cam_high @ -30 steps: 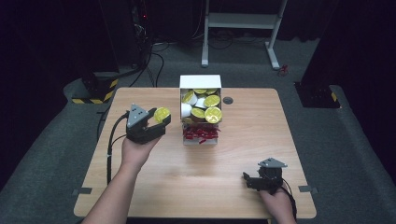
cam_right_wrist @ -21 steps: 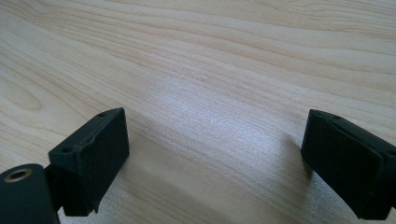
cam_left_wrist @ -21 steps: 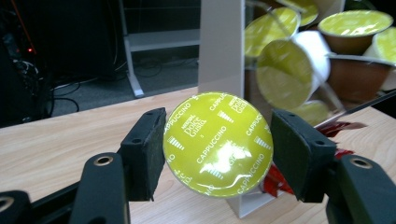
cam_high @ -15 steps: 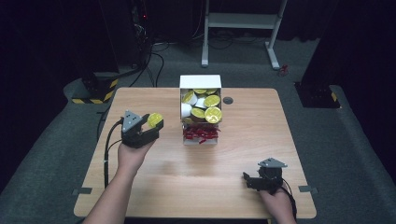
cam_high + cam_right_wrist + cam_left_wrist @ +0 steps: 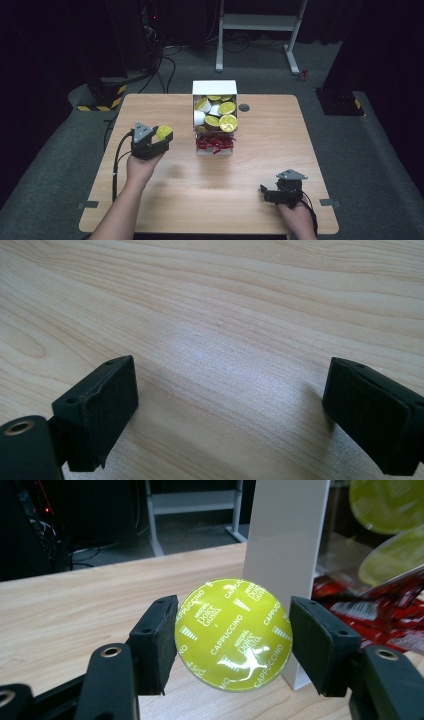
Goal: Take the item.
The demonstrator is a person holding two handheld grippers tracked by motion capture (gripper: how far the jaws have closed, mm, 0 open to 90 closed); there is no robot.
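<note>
My left gripper (image 5: pixel 161 139) pinches a round capsule (image 5: pixel 233 634) by its rim, left of the white box (image 5: pixel 215 88); its shiny lime-green foil lid, printed "Cappuccino", faces back at my camera. Right of the box and nearer me, my right gripper (image 5: pixel 268 192) hovers low over bare table (image 5: pixel 240 315), jaws spread wide, holding nothing.

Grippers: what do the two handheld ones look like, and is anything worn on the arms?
Both the left gripper and right gripper are black, each topped by a grey three-cornered plate, with a black cable trailing. The jaws carry square black foam-like pads. The forearms are bare, no sleeves.
</note>
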